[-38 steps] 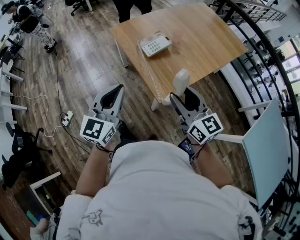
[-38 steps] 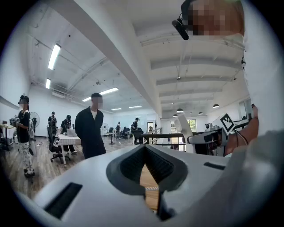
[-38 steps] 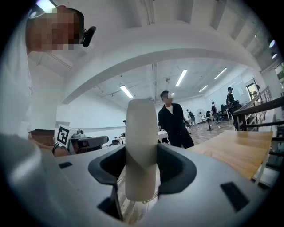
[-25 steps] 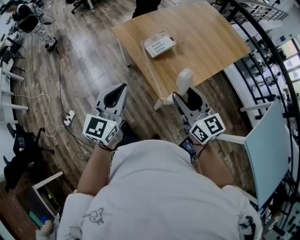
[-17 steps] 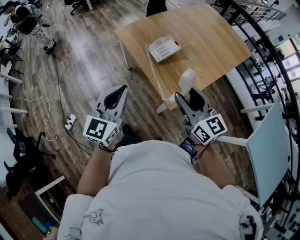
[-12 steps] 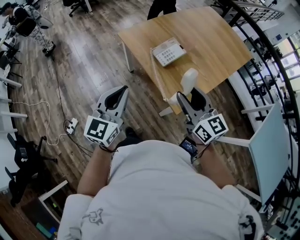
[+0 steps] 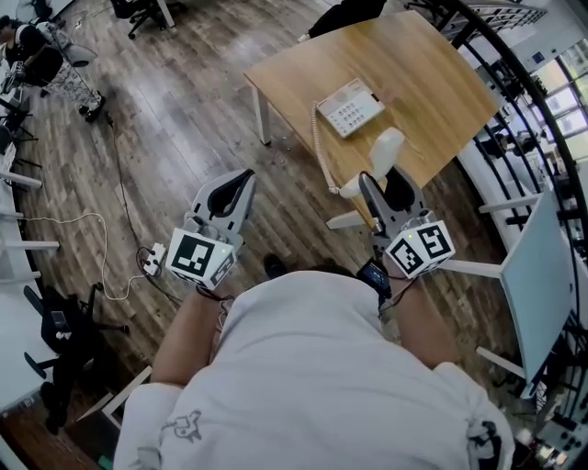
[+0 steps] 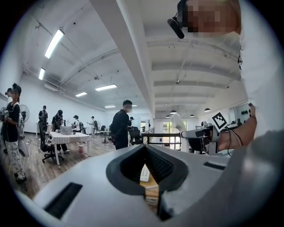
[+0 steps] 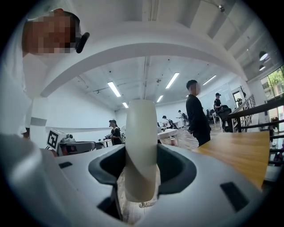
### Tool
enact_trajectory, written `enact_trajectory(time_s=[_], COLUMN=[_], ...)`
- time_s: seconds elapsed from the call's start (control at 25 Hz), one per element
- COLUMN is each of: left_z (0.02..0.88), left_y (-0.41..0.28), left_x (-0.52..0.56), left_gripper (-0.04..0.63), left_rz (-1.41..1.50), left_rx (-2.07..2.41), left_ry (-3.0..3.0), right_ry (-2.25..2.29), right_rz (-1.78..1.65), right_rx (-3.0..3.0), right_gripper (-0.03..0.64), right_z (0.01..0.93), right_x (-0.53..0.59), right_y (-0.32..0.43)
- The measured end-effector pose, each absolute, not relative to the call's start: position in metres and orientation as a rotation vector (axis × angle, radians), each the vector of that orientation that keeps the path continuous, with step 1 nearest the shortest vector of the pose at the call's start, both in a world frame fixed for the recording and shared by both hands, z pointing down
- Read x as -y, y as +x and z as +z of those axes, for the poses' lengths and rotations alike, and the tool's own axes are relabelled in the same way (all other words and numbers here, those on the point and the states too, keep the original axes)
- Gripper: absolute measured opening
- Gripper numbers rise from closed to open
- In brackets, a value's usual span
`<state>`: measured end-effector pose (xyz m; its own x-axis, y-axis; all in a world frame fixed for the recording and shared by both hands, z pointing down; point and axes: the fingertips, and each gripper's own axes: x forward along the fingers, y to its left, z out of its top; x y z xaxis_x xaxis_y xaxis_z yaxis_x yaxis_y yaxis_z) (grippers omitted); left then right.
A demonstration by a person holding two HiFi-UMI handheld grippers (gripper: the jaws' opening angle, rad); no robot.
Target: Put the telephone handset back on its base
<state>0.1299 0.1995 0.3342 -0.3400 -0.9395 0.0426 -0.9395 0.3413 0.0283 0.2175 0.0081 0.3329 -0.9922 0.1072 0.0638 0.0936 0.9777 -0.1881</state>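
Observation:
The white phone base (image 7: pixel 349 107) lies on the wooden table (image 7: pixel 432 73) ahead of me. Its coiled cord (image 7: pixel 319 147) runs off the table's near edge to the white handset (image 7: pixel 384 151). My right gripper (image 7: pixel 386 180) is shut on the handset and holds it upright over the table's near edge. In the right gripper view the handset (image 9: pixel 141 146) stands between the jaws of that gripper (image 9: pixel 142 179). My left gripper (image 7: pixel 244 176) hangs over the floor to the left of the table, shut and holding nothing. Through its gap (image 8: pixel 146 153) I see the phone base (image 8: pixel 144 173).
A person in black (image 7: pixel 354 11) stands at the table's far edge. A black railing (image 7: pixel 524 101) curves along the right, with a pale chair (image 7: pixel 542 275) in front of it. A power strip (image 7: pixel 152 261) and its cable lie on the wood floor. Other people and desks stand farther off.
The table and the phone base have drifted right and slightly nearer in the head view. Both grippers keep their pose, and the handset stays in the right one.

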Motion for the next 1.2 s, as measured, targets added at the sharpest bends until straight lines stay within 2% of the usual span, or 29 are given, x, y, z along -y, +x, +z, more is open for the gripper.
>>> enact_trajectory(time_s=[0.72,1.2], left_z=[0.355,0.365], left_y=[0.051,-0.030], left_x=[-0.179,-0.077], left_gripper=[0.006,0.006], left_rz=[0.039,0.041], left_rx=[2.476,2.387], left_ry=[1.777,1.864], right_ry=[-0.125,-0.060], right_rz=[0.345,0.423], right_rx=[3.007,2.973], right_gripper=[0.222,0.222], right_z=[0.362,0.383], right_x=[0.010,0.088], right_y=[0.140,0.069])
